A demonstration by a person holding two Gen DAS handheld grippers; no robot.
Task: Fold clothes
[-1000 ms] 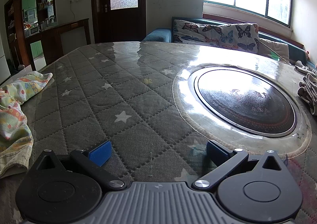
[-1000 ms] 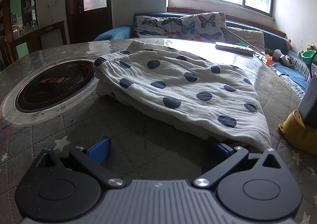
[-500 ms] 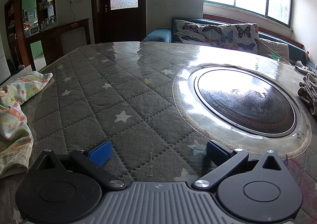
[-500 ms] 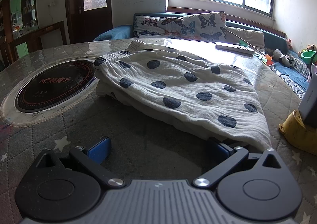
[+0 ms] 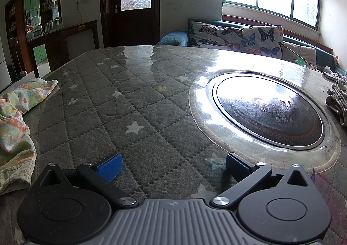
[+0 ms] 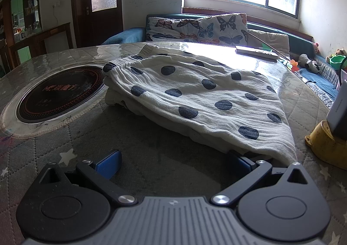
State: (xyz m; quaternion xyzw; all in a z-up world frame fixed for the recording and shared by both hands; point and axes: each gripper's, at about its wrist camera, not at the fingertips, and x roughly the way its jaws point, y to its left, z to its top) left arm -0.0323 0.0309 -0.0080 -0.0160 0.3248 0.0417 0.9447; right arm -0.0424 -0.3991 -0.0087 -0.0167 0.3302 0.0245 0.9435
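A white garment with dark blue dots (image 6: 195,95) lies folded on the table in the right wrist view, its elastic waistband toward the round cooktop (image 6: 60,91). My right gripper (image 6: 173,163) is open just in front of the garment's near edge, and the cloth's lower corner drapes over its right pad. In the left wrist view my left gripper (image 5: 172,163) is open over bare quilted table cover (image 5: 121,119). A pastel patterned garment (image 5: 15,119) lies crumpled at the far left. An edge of the dotted garment (image 5: 338,102) shows at the far right.
A round black cooktop (image 5: 269,112) is set into the table between the two garments. A yellow holder (image 6: 325,145) with a grey box in it stands at the right edge. A flat remote-like object (image 6: 256,52) lies at the far side. A butterfly-print sofa (image 6: 195,28) sits behind the table.
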